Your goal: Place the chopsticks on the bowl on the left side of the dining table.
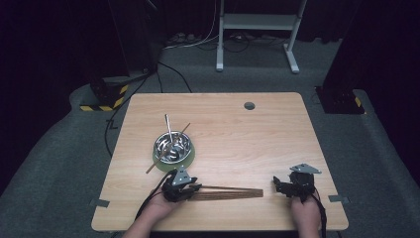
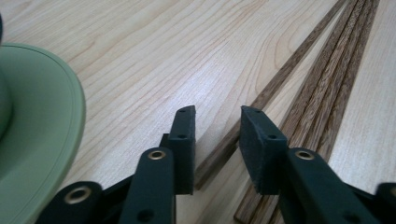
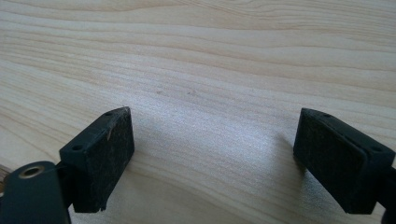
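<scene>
A bundle of dark wooden chopsticks [image 1: 230,192] lies along the table's front. My left gripper [image 1: 197,188] sits at the bundle's left end. In the left gripper view it [image 2: 217,128] is open by a narrow gap, and one chopstick [image 2: 275,84], set apart from the rest [image 2: 329,93], runs between its jaws without being pinched. A steel bowl [image 1: 172,145] stands on a green plate [image 1: 190,157] just behind that gripper, with a metal utensil [image 1: 168,125] and one wooden chopstick [image 1: 184,130] in it. My right gripper [image 1: 277,185] rests wide open on bare wood [image 3: 212,154], past the bundle's right end.
The green plate's rim [image 2: 46,140] is close to the left jaw. A round cable hole [image 1: 249,105] lies at the table's far side. Beyond the table are a white frame [image 1: 257,29], cables and a striped base [image 1: 106,96] on the floor.
</scene>
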A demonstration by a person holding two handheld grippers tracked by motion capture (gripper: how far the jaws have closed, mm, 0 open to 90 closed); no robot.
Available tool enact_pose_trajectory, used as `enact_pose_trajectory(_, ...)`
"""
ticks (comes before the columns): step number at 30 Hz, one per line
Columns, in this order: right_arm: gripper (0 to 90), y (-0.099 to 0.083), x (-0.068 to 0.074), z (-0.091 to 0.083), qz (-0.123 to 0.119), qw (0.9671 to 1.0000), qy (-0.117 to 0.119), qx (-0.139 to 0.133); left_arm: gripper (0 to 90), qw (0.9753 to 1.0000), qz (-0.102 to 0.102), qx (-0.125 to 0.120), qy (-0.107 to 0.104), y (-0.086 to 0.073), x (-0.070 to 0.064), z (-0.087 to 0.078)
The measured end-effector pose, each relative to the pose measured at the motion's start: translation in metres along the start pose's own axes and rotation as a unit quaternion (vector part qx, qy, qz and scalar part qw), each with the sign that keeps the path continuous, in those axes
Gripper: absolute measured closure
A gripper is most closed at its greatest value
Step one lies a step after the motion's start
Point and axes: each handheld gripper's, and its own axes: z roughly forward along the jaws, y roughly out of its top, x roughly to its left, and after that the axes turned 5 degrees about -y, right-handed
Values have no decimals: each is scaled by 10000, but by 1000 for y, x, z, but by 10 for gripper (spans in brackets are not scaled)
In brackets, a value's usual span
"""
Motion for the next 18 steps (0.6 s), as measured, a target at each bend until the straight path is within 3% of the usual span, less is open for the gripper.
enact_pose_trajectory(9, 119, 0, 0, 0, -23, 10000, 4, -24, 788, 9999, 92, 20, -126, -2, -1, 0)
enact_pose_trajectory(18, 119, 0, 0, 0, -21, 10000, 17, -20, 828, 9999, -18, 42, -119, -6, 3, -7)
